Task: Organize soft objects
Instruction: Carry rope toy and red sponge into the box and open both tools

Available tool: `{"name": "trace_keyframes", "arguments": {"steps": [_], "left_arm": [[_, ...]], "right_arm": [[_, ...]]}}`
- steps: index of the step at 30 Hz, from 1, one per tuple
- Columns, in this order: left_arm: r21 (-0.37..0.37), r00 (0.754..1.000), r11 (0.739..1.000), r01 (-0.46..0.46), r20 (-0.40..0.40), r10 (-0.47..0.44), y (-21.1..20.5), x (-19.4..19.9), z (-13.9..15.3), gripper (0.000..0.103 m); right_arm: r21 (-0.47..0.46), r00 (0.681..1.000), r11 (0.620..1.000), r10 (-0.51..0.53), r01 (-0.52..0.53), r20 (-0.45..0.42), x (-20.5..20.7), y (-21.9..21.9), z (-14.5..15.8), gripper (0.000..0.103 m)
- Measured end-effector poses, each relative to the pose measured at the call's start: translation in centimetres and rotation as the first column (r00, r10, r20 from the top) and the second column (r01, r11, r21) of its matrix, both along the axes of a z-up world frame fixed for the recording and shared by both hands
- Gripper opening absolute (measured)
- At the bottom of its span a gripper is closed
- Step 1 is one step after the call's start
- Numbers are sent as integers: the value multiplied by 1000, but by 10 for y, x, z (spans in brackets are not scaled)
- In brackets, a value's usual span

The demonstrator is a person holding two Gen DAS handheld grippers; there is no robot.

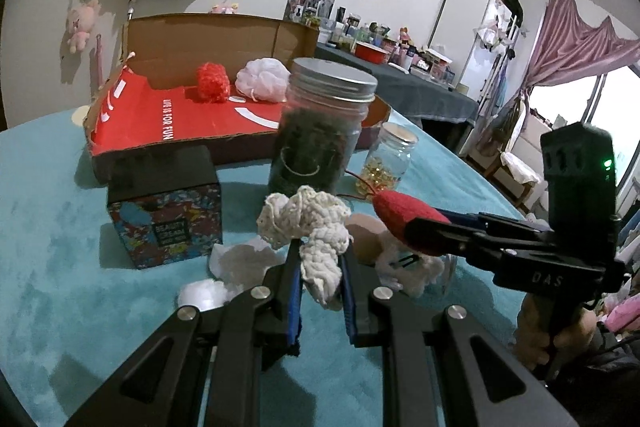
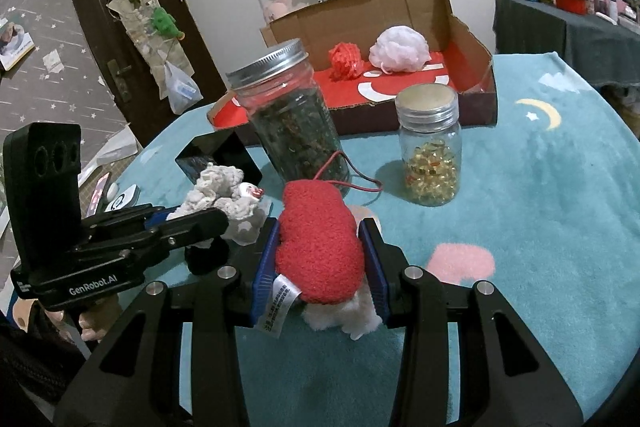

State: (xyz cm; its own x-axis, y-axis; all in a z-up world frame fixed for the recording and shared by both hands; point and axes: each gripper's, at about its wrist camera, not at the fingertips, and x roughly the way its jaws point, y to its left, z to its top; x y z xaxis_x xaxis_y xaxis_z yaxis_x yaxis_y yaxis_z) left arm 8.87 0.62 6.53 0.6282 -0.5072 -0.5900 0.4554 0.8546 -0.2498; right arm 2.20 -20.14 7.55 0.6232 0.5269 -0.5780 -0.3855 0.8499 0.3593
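Observation:
In the left wrist view my left gripper is shut on a cream knitted cloth that bunches above its fingers. My right gripper is shut on a red plush toy with a white fluffy base and a label. Both are held over the teal blanket, side by side; each shows in the other's view, the right gripper and the left gripper. Farther back, an open cardboard box with a red lining holds a red mesh ball and a pale bath pouf.
A tall jar of dark leaves and a small jar of yellow capsules stand between the grippers and the box. A black-topped patterned box sits to the left. White soft pieces lie on the blanket.

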Motion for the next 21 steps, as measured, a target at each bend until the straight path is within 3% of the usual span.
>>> {"name": "trace_keyframes", "arguments": {"steps": [12,21], "left_arm": [[-75,995,993,-92,-32,90,64,-7,13,18],[83,984,983,-166,-47,170,98,2,5,18]], "right_arm": [[107,997,994,-22,30,-74,7,-43,-4,39],[99,988,993,-44,59,-147,15,-73,-12,39]]}}
